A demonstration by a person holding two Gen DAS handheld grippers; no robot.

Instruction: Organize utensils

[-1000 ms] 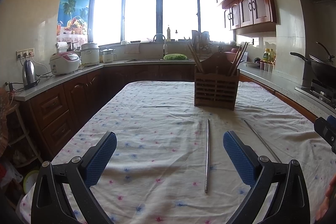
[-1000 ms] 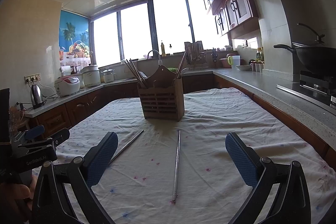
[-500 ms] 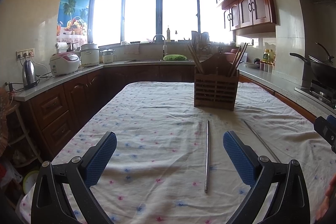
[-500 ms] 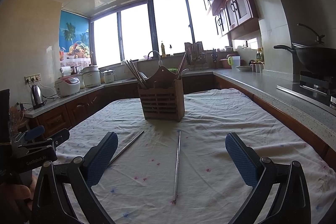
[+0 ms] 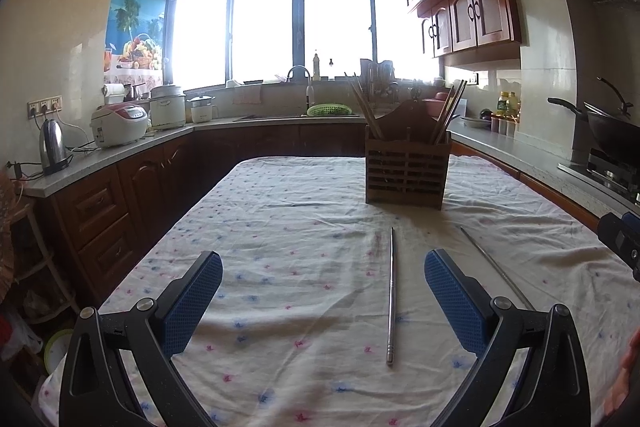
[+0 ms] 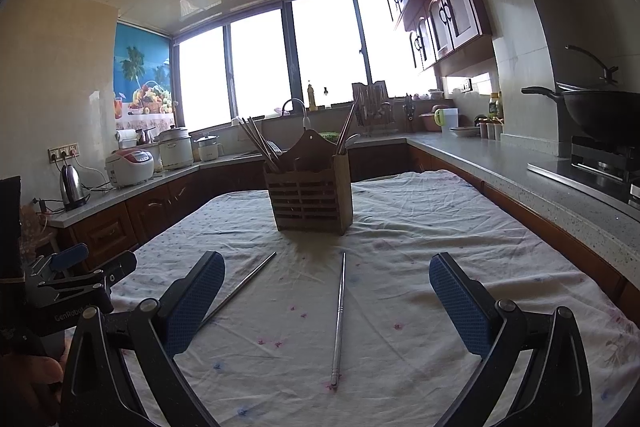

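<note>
Both wrist views low over table (image 5: 280,211), facing window — sharing wooden holder (image 5: 406,169), chopsticks ahead.

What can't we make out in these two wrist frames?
- Left wrist: near end of the right-hand chopstick hidden behind the left gripper finger.
- Right wrist: near end of the left-hand chopstick hidden behind the right gripper finger.
- Both: holder contents below the rim, behind slats.
</note>
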